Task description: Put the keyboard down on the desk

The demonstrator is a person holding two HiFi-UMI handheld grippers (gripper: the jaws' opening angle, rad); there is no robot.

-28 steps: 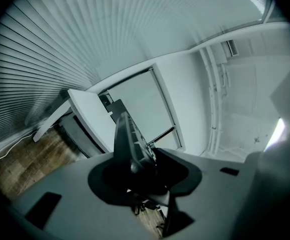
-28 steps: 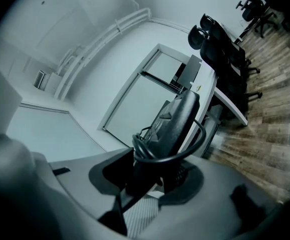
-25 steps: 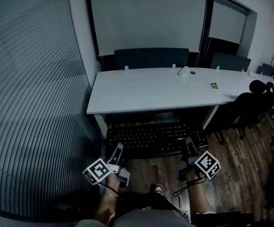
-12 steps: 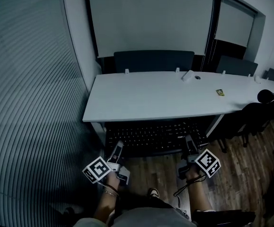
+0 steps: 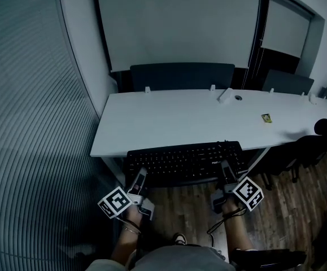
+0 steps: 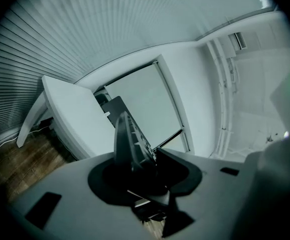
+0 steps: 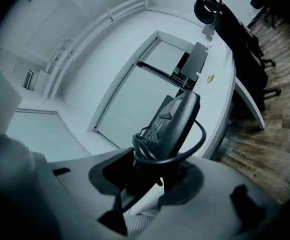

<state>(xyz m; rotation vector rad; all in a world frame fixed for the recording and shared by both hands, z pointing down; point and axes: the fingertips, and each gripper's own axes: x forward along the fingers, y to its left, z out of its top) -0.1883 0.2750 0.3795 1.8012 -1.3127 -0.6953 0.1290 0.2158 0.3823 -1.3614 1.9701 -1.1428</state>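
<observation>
The keyboard [image 5: 184, 161] is held pinched by the left gripper [image 5: 139, 180] and right gripper [image 5: 225, 171], just ahead at the table [image 5: 169, 120] edge, apparently not yet set down.

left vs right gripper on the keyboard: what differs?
The left gripper clamps the left end of the keyboard; the right gripper clamps its right end. A loose cable loops over the keyboard at the right gripper; none shows at the left gripper. Shared: both are shut on the keyboard's near edge, pointing toward the desk.
</observation>
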